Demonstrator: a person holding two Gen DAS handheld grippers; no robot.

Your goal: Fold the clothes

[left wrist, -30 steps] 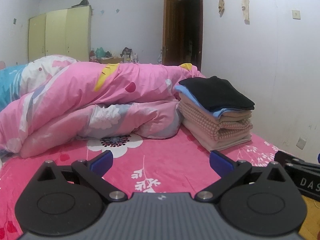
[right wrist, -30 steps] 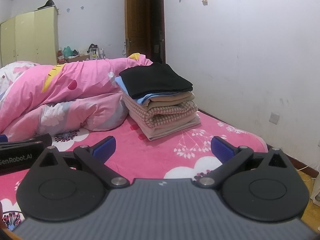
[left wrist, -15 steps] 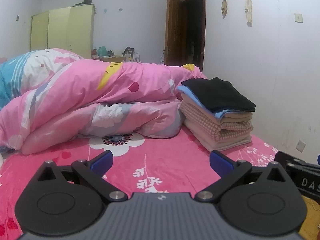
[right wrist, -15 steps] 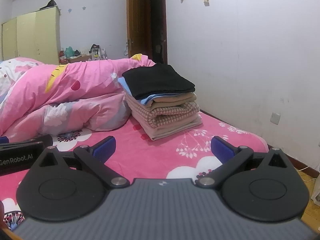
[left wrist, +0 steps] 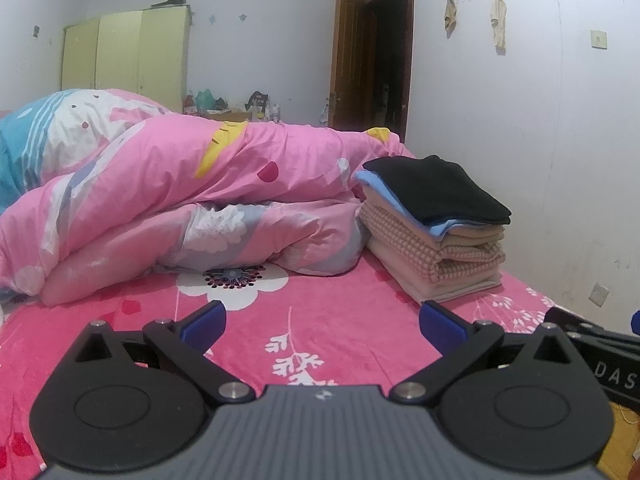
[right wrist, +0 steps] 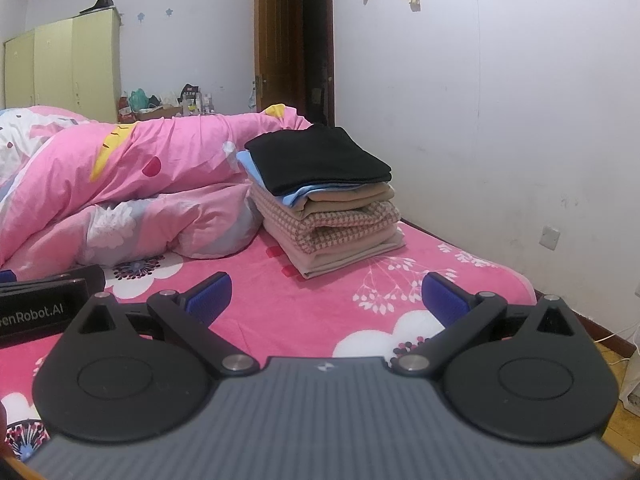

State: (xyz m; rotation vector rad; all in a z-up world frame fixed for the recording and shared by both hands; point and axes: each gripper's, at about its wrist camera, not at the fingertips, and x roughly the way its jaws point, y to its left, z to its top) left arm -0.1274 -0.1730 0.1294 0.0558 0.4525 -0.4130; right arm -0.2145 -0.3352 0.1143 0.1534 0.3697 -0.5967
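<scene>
On bed: pink flower-printed sheet (left wrist: pixel 320 320), bunched pink quilt (left wrist: pixel 180 200) at 10 o'clock.
Stack: folded clothes, black on top (right wrist: pixel 324 196), at 1 o'clock.
Wall: white (right wrist: pixel 500 100), brown door (right wrist: pixel 276 52) at 12.
Left gripper (left wrist: pixel 320 322): spread wide, empty.
Right gripper (right wrist: pixel 326 292): spread wide, empty.

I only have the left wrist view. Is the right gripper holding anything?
Observer: No. The right gripper is open, with only sheet showing between its fingers.
Operator: What's past the bed on that side, right of the stack?
Observer: Beyond the bed edge there is wood floor, and a white cable lies on it near the wall.
</scene>
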